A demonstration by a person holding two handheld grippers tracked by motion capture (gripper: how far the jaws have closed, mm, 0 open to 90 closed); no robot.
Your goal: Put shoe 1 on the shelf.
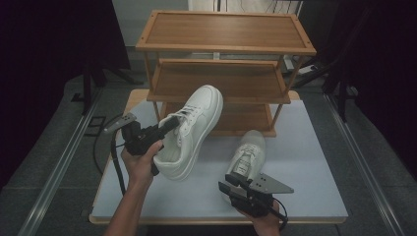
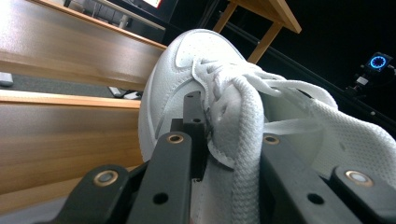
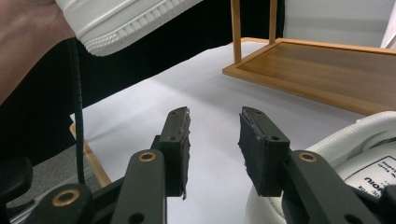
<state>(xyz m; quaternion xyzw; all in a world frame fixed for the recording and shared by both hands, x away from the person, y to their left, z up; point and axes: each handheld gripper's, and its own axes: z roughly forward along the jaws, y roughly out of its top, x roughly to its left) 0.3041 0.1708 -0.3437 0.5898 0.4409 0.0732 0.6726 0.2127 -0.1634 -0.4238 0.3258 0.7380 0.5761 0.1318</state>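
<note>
A three-tier rack of brown wood stands at twelve o'clock on the pale grey table, its open shelves facing the person, presumably so that shoes can be slid straight in. In front of it, at about nine o'clock from the table's middle, a white leather lace-up sneaker hangs clear of the table, tilted with its toe up toward the middle shelf. The left claw is clamped on the sneaker's tongue and laces; in the left gripper view the pads pinch that padded strip from both sides, a hold that leaves the sole free to land flat on a shelf. A second white sneaker rests on the table at five o'clock, toe pointing toward the rack, likely waiting its turn. Just behind its heel the right claw hovers with its jaws apart and nothing between them, the sneaker's collar lying beside the right-hand jaw, seemingly ready to close on it.
</note>
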